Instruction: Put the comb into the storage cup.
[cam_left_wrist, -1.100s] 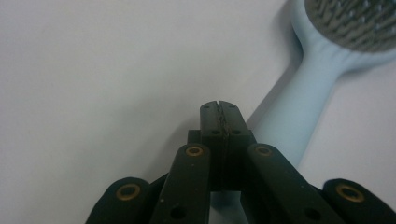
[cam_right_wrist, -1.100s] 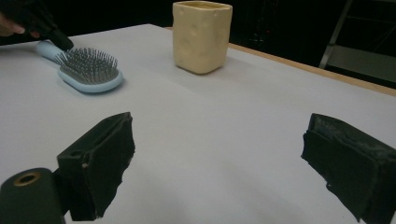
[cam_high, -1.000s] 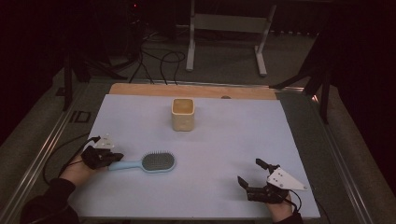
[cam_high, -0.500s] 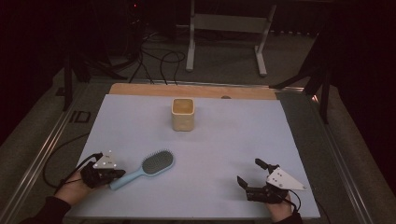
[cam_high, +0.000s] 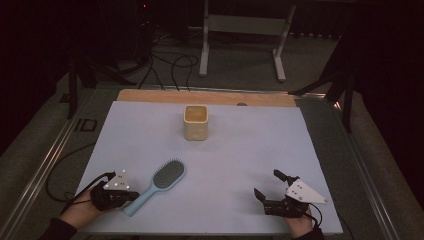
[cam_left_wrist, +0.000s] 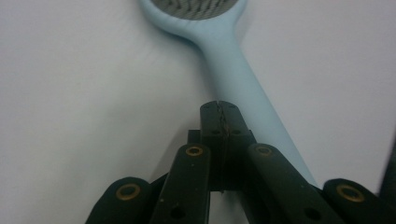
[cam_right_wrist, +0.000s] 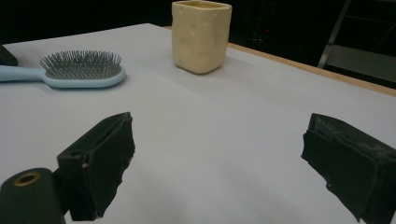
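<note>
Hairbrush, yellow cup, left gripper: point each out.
hairbrush (cam_high: 168, 174), high view, on the bristle pad of its head.
yellow cup (cam_right_wrist: 201, 36), right gripper view, on its front wall.
left gripper (cam_left_wrist: 219, 120), left gripper view, where the two shut jaws meet.

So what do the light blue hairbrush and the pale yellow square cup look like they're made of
The light blue hairbrush looks like smooth moulded plastic: its handle has an even colour and a soft sheen in the left gripper view, and the thin dark bristles may be plastic or wire. The pale yellow square cup is matte with shallow dimples, perhaps ceramic or silicone; the look leaves it open.
</note>
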